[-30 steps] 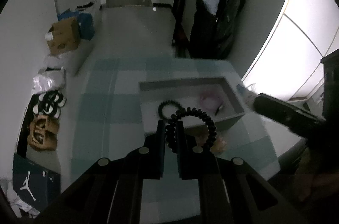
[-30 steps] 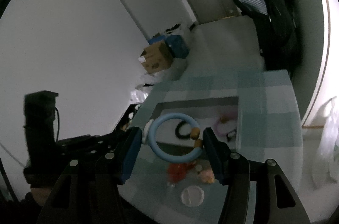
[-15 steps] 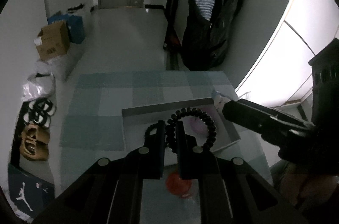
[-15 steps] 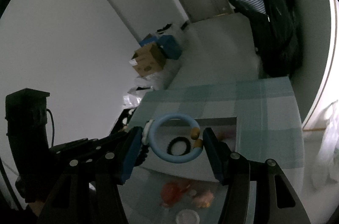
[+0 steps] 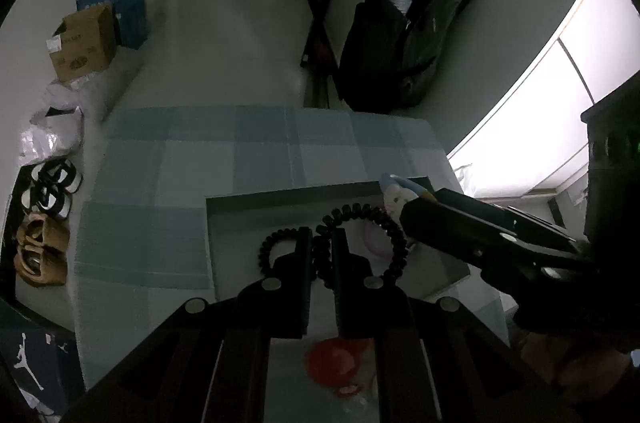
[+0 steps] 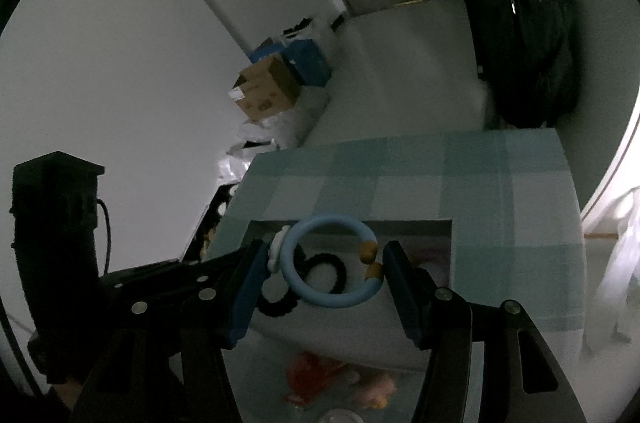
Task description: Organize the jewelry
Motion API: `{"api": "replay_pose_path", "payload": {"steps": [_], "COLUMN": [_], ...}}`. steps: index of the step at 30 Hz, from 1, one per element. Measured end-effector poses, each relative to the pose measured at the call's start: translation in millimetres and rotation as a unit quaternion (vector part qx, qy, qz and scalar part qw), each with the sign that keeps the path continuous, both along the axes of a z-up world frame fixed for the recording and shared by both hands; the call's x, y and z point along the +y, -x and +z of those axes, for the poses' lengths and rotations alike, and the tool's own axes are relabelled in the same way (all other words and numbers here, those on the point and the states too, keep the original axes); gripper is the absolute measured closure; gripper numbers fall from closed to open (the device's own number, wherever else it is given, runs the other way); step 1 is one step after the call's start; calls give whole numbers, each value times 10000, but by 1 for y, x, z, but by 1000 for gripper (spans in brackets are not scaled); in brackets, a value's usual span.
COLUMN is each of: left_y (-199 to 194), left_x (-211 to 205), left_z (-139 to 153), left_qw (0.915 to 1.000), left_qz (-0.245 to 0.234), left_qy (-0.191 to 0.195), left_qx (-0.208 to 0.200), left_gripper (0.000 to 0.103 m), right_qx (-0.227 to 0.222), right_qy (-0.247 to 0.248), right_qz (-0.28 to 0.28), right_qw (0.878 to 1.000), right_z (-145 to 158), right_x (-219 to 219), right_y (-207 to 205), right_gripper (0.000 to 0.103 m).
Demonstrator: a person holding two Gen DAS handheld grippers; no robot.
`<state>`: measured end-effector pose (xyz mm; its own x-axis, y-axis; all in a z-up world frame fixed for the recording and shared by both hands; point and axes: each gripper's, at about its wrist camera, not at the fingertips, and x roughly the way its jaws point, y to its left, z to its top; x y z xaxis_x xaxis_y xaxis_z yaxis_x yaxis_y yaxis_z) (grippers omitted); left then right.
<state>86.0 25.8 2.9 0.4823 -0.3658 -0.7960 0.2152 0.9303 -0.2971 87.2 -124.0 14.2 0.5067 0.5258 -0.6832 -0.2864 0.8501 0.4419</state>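
Left gripper (image 5: 321,247): clamped on black spiral hair tie (image 5: 362,223), held over the grey tray (image 5: 280,197).
Right gripper (image 6: 324,269): clamped on blue ring bracelet (image 6: 332,263), over the tray.
Tray: on the checked surface (image 5: 192,159); second black spiral tie (image 6: 326,273) inside.

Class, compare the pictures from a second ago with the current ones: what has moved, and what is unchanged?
Both grippers have moved forward over the grey tray, so the tray now lies under their fingers. Nothing was picked up or released. The left gripper stays shut on the black coil bracelet; the right gripper still holds the blue ring. Another black bracelet remains in the tray.
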Motion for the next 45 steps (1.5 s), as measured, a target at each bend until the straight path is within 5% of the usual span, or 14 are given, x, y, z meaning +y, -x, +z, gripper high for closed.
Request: {"api": "replay_pose_path", "payload": {"steps": [8, 13, 16, 22, 42, 45], "left_y": [-2, -8, -8, 5, 55, 66], "left_x": [1, 7, 11, 11, 28, 24], "left_z": [0, -9, -10, 4, 7, 4], "left_qw": [9998, 9981, 9972, 9991, 9971, 9970], "left_qz": [-15, 113, 208, 250, 711, 728], "left_qy": [188, 483, 552, 314, -164, -199], "left_qx": [11, 355, 469, 121, -229, -181], "left_gripper": [97, 96, 86, 61, 58, 43], "right_qx": [147, 207, 183, 70, -734, -750], "right_qy": [77, -17, -64, -167, -377, -284], "right_qz": [-83, -129, -139, -249, -542, -566], "right_qw": [9998, 9997, 9997, 9995, 9951, 9952], "right_z": [-6, -8, -7, -3, 27, 27], "right_x": [-4, -10, -13, -21, -47, -49], "right_y": [-5, -3, 0, 5, 53, 62], "right_gripper": [43, 43, 37, 36, 14, 11]}}
